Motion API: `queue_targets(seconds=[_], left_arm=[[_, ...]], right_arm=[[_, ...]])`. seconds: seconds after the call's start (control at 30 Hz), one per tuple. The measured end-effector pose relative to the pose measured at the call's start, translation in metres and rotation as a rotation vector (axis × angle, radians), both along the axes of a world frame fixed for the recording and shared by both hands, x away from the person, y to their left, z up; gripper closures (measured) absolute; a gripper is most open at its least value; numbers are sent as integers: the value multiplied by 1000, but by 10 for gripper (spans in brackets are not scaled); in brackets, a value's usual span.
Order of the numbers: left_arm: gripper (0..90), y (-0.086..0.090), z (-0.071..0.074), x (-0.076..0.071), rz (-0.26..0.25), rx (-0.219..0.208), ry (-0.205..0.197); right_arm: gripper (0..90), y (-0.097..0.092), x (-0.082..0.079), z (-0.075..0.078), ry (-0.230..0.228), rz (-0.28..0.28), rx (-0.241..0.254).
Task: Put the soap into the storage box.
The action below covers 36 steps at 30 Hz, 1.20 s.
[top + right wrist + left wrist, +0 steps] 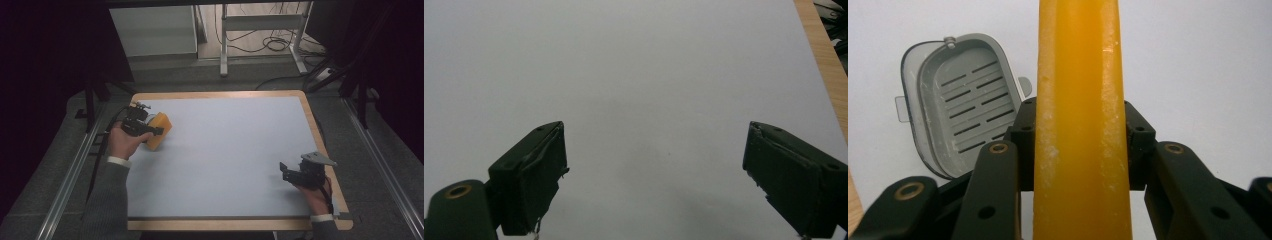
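yellow-orange block (1079, 125) | grey slotted tray (965, 102) | pale blue-grey table mat (235, 150), light wood rim | black jaws

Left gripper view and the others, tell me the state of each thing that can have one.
Yellow block: clamped on edge in the left tool, above the mat.
Grey slotted tray: lying open side up on the mat, nothing in it.
Right tool: open, holding nothing, over the mat.

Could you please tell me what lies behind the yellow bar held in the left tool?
Behind the yellow bar lies an empty grey slotted dish on the white table surface. The bar covers the dish's right edge.
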<state>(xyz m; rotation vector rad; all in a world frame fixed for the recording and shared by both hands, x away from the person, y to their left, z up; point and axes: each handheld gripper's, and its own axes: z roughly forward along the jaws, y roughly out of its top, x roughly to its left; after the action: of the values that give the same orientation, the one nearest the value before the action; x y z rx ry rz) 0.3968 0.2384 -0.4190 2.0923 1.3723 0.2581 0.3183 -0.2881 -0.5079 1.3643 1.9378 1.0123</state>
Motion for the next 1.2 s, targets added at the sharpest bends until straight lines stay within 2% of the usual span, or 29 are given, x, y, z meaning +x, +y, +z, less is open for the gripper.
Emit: queue_targets(seconds=[0.3, 0.53, 0.77, 0.97, 1.1, 1.2], left_arm=[[610, 5, -1, 10, 4, 5, 12], [610, 15, 1, 20, 30, -14, 13], [610, 20, 2, 27, 55, -8, -1], [610, 23, 3, 34, 76, -1, 6], [610, 27, -1, 41, 94, -16, 28], [610, 30, -3, 45, 113, -12, 28]], right_arm=[[103, 0, 0, 1, -5, -4, 0], [104, 1, 0, 1, -1, 0, -1], [104, 2, -1, 1, -1, 0, -2], [104, 1, -1, 1, 0, -3, -3], [104, 1, 0, 1, 0, -4, -4], [104, 1, 0, 1, 1, -4, -4]])
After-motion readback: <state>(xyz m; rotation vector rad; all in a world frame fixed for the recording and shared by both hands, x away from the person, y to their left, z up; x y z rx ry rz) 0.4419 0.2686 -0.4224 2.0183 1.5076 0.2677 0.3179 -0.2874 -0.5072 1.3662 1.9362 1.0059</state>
